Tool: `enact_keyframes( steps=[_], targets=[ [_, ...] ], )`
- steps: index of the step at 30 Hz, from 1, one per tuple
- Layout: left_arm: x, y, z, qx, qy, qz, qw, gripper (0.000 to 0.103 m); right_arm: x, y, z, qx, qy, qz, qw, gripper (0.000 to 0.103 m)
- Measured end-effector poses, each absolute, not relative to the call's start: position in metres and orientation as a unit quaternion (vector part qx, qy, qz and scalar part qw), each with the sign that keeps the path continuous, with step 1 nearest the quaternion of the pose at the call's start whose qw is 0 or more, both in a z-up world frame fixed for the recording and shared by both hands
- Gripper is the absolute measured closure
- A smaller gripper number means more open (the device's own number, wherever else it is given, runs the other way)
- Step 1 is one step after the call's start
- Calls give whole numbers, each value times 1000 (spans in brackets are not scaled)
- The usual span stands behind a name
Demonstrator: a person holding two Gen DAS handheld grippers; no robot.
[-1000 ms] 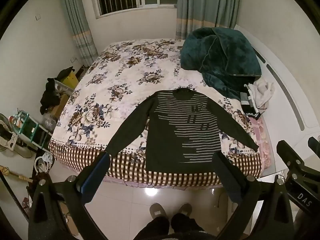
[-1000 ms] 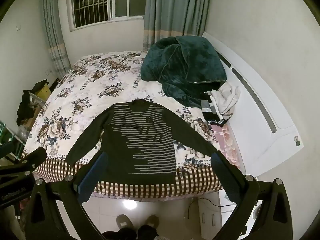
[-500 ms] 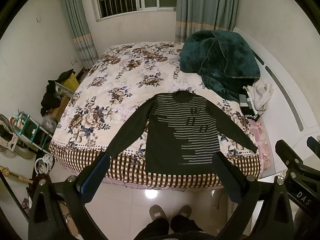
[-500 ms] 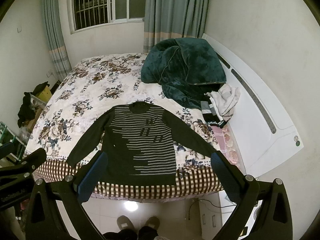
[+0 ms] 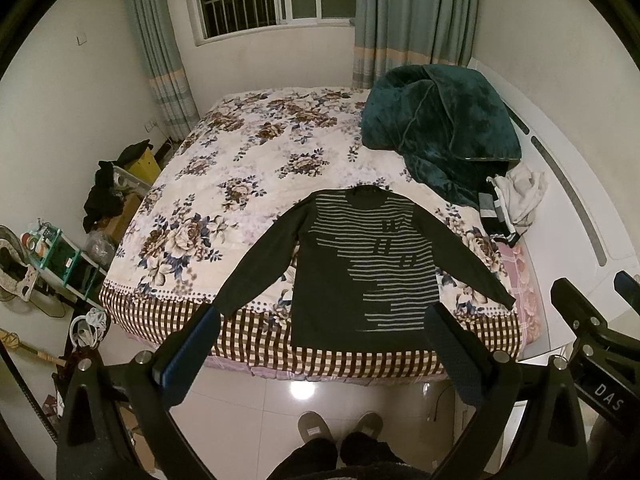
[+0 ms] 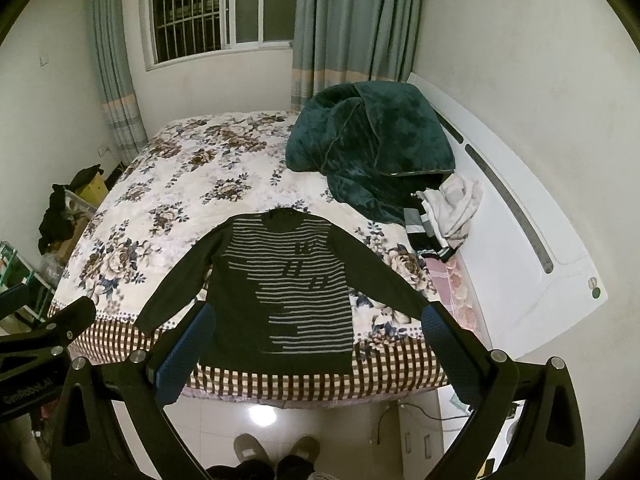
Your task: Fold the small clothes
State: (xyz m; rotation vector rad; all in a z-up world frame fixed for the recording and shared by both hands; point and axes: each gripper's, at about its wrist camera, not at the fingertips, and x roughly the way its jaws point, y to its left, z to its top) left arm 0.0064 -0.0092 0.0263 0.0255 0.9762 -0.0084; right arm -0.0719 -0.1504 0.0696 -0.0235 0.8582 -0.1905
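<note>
A dark sweater [image 5: 360, 264] [image 6: 280, 284] with grey stripes lies spread flat, sleeves out, near the foot edge of a floral-covered bed [image 5: 240, 184] [image 6: 160, 200]. Its hem hangs over the checked edge. My left gripper [image 5: 320, 344] is open, held well above the floor in front of the bed, nothing between its fingers. My right gripper [image 6: 316, 344] is open too, likewise short of the sweater. The right gripper's frame shows at the right edge of the left wrist view, and the left one's at the left edge of the right wrist view.
A teal blanket [image 5: 440, 136] [image 6: 372, 144] is heaped at the bed's right, with a small pile of clothes [image 5: 512, 204] [image 6: 444, 212] beside it. A white headboard [image 6: 520, 240] runs along the right. Boxes and shelves [image 5: 60, 248] crowd the left floor. A person's slippered feet [image 5: 340, 428] stand on the tiles.
Both grippers have risen or tilted slightly, so the bed and sweater sit a little lower in each view. Both stay open.
</note>
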Motion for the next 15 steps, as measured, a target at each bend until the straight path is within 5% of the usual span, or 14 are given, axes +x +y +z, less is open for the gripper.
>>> enact_keyframes(
  steps=[15],
  targets=[
    [11,-5,37,10,466,-2,885,0,-68,-147,75,-15,413,-86,906,0]
  ],
)
